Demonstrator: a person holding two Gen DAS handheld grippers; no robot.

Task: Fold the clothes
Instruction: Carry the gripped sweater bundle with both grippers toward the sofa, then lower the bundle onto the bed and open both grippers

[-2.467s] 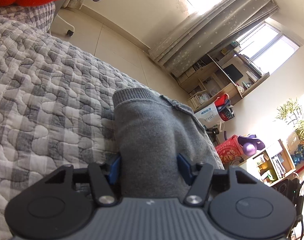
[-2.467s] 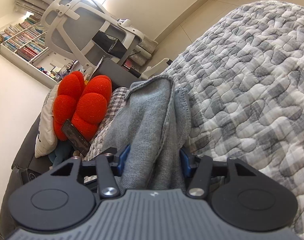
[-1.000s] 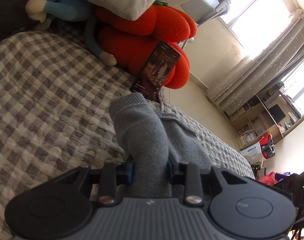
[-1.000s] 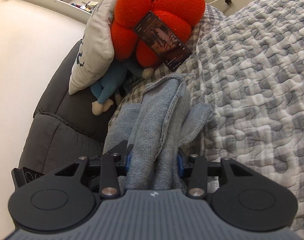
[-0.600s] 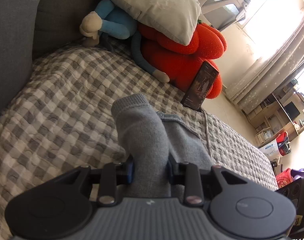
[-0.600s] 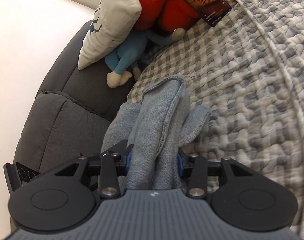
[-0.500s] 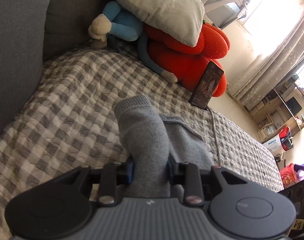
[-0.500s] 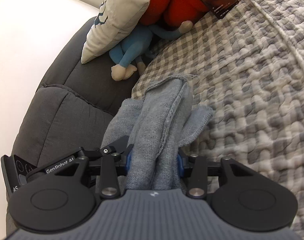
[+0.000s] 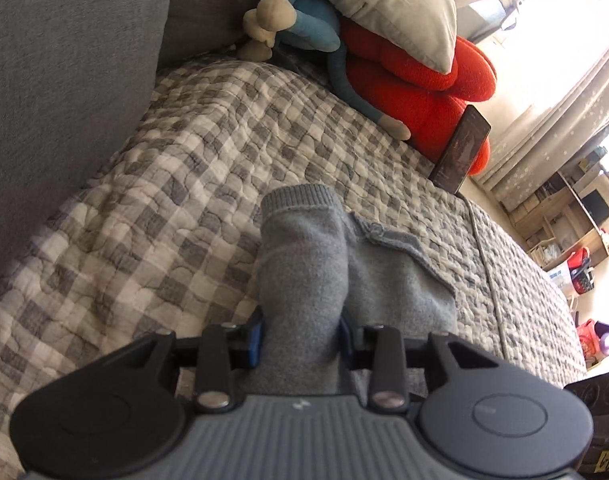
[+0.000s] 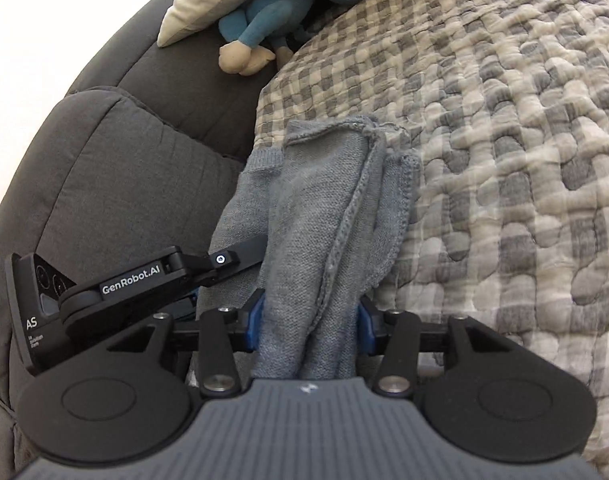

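Note:
A grey knitted sweater is bunched between the blue pads of my left gripper, which is shut on it; its ribbed cuff end points away over the checked quilt. My right gripper is shut on another thick fold of the same grey sweater, seams upward. The left gripper's black body shows in the right wrist view, just left of the cloth and close beside my right gripper. Both hold the cloth above the quilt near the sofa back.
A dark grey sofa back and cushion border the quilt. A blue plush toy, a red plush, a pale pillow and a propped phone sit at the far end. Shelves stand beyond.
Both grippers closed from open onto the sweater, then carried it across the quilt towards the sofa back. The two grippers have come close together.

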